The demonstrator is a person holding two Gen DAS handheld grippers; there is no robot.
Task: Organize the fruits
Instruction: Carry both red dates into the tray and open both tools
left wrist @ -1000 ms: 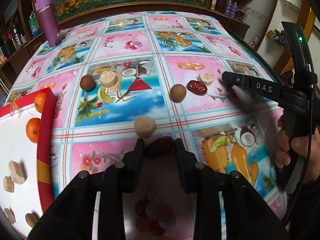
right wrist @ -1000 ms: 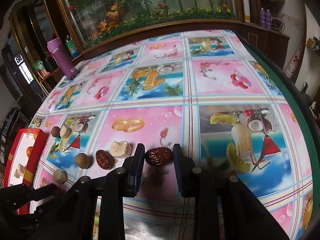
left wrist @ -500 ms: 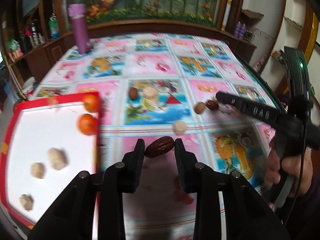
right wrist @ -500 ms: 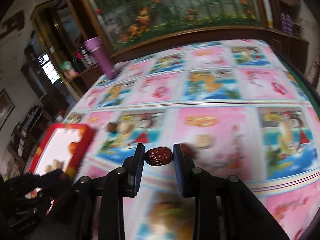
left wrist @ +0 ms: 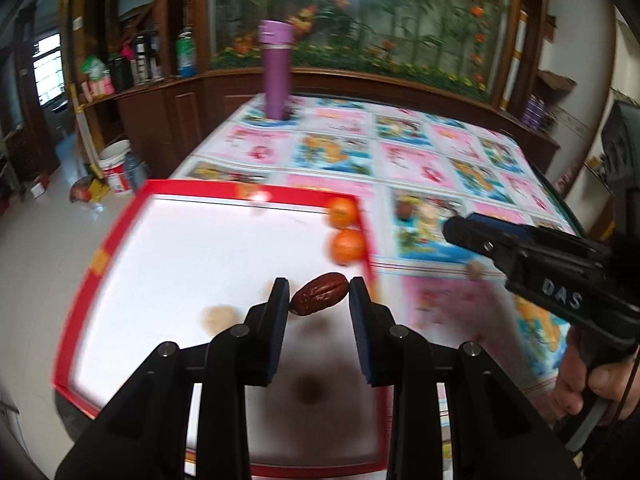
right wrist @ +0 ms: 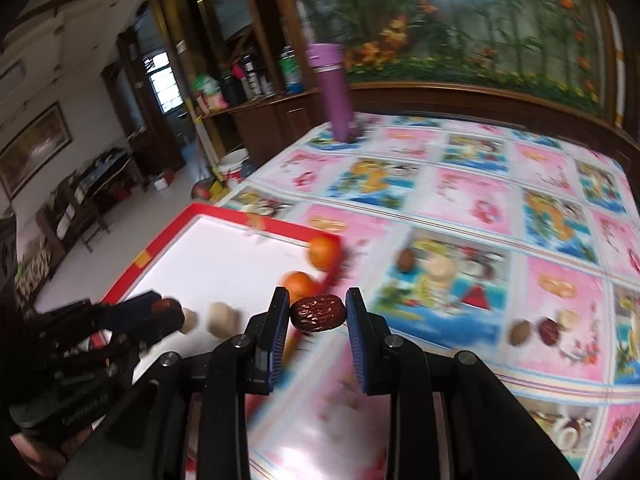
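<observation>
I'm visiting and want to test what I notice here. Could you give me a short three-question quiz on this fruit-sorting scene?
1. True or false: each hand-held gripper, left and right, is shut on a red date.
2. How many oranges lie in the red-rimmed tray?
3. Multiple choice: where does the purple bottle stand? A) in the tray; B) on the far edge of the tablecloth; C) on the floor.

Key: 1 true: the left holds one date, the right another. 2 two. 3 B.
</observation>
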